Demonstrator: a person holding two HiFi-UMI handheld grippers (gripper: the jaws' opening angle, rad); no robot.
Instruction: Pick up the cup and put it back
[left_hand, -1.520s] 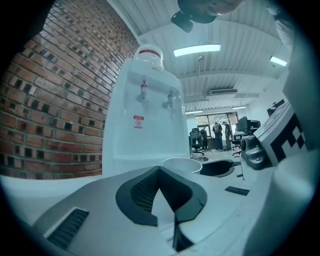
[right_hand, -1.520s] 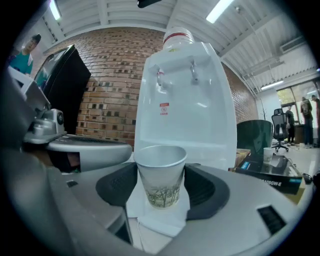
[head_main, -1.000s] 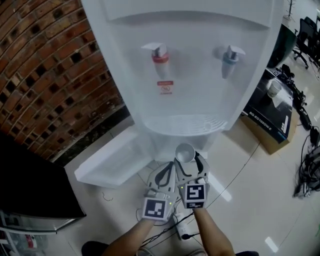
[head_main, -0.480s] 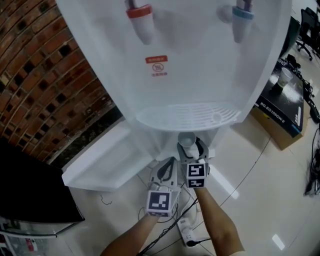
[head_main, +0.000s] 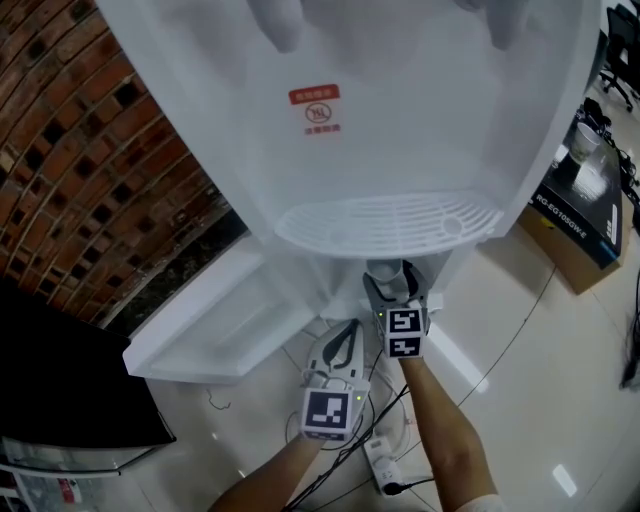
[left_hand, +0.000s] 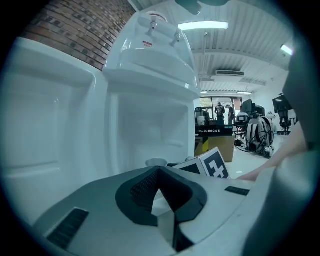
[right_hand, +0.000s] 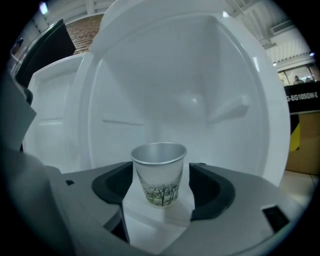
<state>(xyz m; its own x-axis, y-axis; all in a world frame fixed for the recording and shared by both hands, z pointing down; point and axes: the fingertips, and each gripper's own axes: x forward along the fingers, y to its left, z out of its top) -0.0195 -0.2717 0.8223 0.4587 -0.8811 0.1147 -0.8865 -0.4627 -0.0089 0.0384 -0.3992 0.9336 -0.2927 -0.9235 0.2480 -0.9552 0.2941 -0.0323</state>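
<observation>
A small paper cup (right_hand: 159, 172) with a tree print stands upright on the white floor inside the water dispenser's lower compartment (right_hand: 190, 100). My right gripper (right_hand: 161, 183) reaches into that compartment. Its jaws are opening on either side of the cup, with a gap showing at each pad. In the head view the cup (head_main: 380, 270) sits just under the drip tray (head_main: 390, 225), ahead of the right gripper (head_main: 392, 292). My left gripper (head_main: 340, 348) hangs lower and to the left, empty, its pads (left_hand: 145, 187) meeting. From there the cup's rim (left_hand: 156, 162) shows.
The white water dispenser (head_main: 400, 120) fills the view, its compartment door (head_main: 210, 330) swung open to the left. A brick wall (head_main: 90, 150) and a black cabinet (head_main: 60, 380) stand at left. A boxed carton (head_main: 585, 200) is at right; a power strip (head_main: 385, 465) and cables lie on the floor.
My right gripper moved forward under the drip tray into the compartment with the cup, and its jaws have spread away from the cup. The left gripper stayed low beside it.
</observation>
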